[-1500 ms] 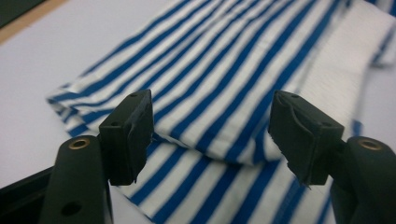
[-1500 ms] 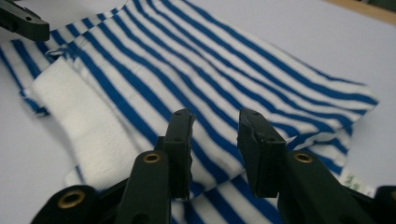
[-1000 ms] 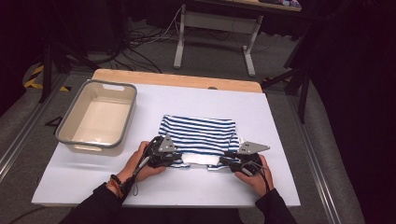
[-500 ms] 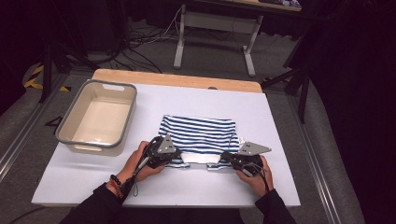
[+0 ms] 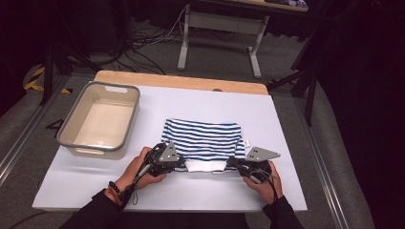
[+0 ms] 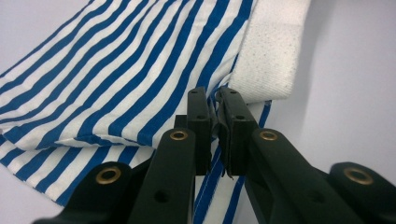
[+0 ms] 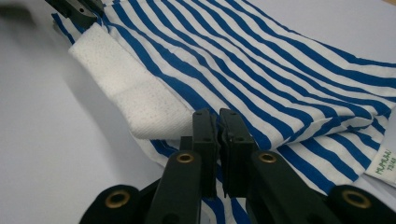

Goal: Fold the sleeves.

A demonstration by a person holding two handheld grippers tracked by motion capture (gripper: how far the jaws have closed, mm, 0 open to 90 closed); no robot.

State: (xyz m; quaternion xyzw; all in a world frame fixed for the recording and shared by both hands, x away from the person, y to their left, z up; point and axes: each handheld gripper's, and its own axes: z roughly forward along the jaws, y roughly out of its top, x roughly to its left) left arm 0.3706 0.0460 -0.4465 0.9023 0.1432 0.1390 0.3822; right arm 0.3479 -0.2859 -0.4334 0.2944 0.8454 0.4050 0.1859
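I am holding the blue-and-white striped garment point(image 5: 203, 139) by its near edge, one gripper at each corner. It is lying flat on the white table point(image 5: 286, 119), roughly centre and a little to the right, already folded into a compact rectangle with a white ribbed band point(image 5: 205, 166) showing along the near side. The left gripper point(image 5: 177, 162) is pinching the near-left corner: in the left gripper view its jaws are pressing together on the striped cloth point(image 6: 116, 70), right beside the white band point(image 6: 271, 60). The right gripper point(image 5: 235, 163) is doing the same at the near-right corner; in the right gripper view its jaws are clamping the fabric edge point(image 7: 280, 70) just where the ribbed band point(image 7: 135, 98) ends, and a small sewn label point(image 7: 383, 169) is sticking out at the right.

As I am judging it, the folding is well under way: sleeves and sides look tucked in, and both grips are now set. What I am still facing is the lift of this near edge and either one more fold away from me or carrying the bundle over. The grey-rimmed tub point(image 5: 99, 119) is sitting well apart at the far left, holding nothing I can make out, so I am reckoning the garment is meant to end up there. Nothing is raised off the table yet.
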